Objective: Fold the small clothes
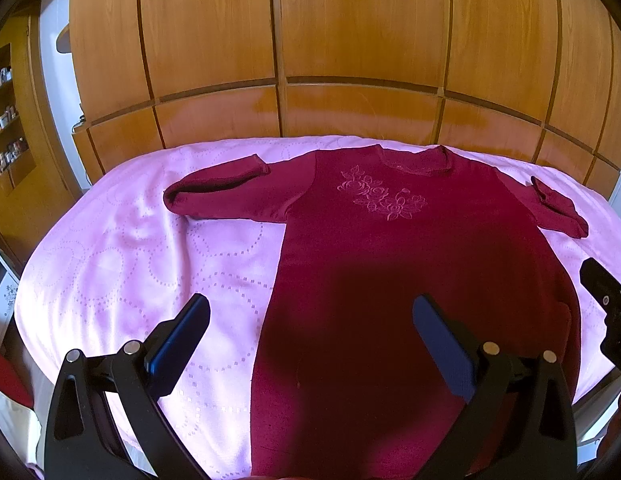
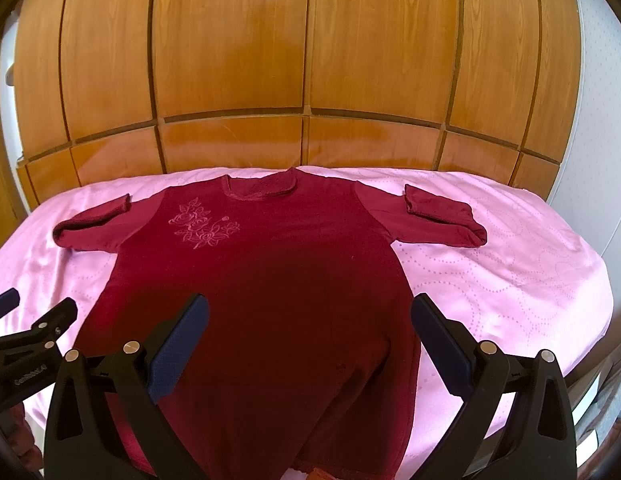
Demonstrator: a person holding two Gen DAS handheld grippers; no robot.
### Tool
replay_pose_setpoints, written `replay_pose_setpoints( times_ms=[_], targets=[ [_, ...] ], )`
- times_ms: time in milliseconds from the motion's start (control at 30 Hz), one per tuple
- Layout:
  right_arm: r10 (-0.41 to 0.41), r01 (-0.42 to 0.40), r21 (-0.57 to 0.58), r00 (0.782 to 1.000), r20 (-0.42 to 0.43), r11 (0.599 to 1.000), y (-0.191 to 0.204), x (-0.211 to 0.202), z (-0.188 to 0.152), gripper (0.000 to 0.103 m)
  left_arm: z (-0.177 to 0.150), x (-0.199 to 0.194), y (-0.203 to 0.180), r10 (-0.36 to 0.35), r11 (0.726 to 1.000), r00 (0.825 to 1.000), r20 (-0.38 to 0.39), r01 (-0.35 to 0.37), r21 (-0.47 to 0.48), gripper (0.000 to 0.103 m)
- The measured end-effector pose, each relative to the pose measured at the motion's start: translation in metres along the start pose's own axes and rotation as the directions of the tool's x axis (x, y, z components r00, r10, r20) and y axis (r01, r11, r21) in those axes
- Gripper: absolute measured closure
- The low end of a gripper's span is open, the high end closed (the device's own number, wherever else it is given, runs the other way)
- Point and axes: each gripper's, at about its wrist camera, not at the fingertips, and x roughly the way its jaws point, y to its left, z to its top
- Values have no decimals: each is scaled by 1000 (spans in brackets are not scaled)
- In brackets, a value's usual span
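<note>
A dark red long-sleeved top (image 1: pixel 374 248) with an embroidered flower motif lies flat, front up, on a pink bedspread (image 1: pixel 122 264), neck toward the wardrobe; it also shows in the right wrist view (image 2: pixel 278 280). Both sleeves are folded back on themselves, left sleeve (image 1: pixel 222 192) and right sleeve (image 2: pixel 442 220). My left gripper (image 1: pixel 310 312) is open above the top's lower left edge, holding nothing. My right gripper (image 2: pixel 310 312) is open above the top's lower right part, holding nothing. Each gripper shows at the edge of the other's view.
A wooden wardrobe (image 1: pixel 310 60) with drawers stands right behind the bed. Shelves with small items (image 1: pixel 6 120) are at the far left. The pink bedspread (image 2: pixel 510 280) extends on both sides of the top.
</note>
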Motion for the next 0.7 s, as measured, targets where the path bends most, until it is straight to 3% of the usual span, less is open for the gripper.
replay_pose_setpoints(
  times_ms=[700],
  targets=[
    [6, -6, 11, 1000, 0, 1000, 1, 1, 3, 3, -2, 6, -4, -30, 999, 999, -29, 30, 16, 2]
  ],
)
